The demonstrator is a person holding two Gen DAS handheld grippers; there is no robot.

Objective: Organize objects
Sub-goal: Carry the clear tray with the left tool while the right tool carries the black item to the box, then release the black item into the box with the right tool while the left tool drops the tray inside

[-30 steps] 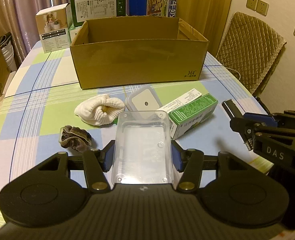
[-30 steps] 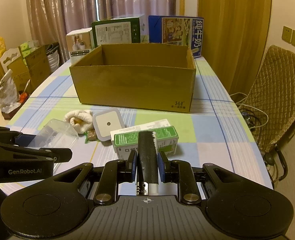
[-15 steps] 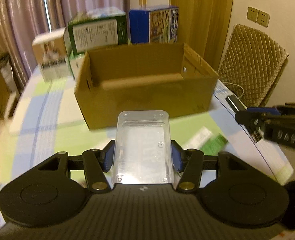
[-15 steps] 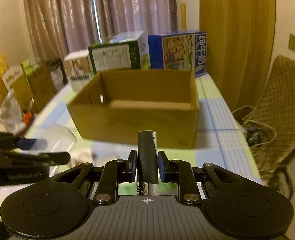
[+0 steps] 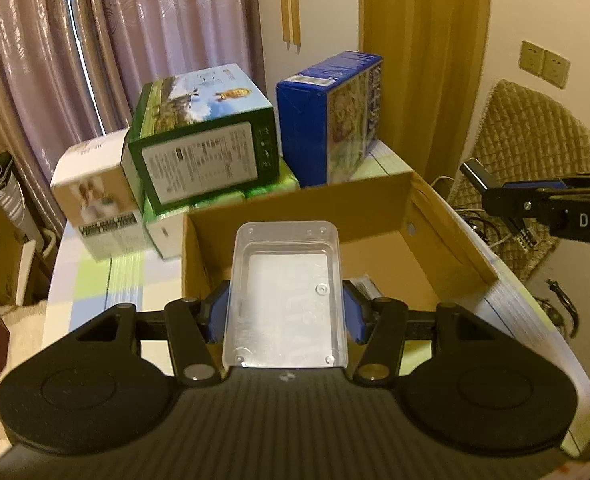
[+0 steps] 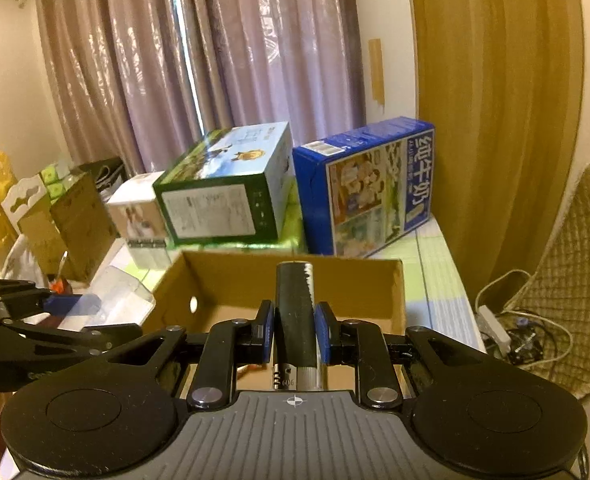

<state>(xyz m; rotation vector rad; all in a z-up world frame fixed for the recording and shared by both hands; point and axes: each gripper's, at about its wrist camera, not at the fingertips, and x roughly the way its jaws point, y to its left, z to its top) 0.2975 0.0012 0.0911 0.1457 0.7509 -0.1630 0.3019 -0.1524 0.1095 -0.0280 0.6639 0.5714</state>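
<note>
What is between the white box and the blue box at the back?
The green box sits between the white box and the blue box, atop a pale green pack. The right wrist view shows it best.

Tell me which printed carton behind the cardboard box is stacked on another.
The green carton; it rests on pale green packs, while the blue carton stands on the table.

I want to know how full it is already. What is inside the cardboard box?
The cardboard box shows mostly bare floor, with one small printed item by the clear container. That container and the tongs hide the near part.
</note>
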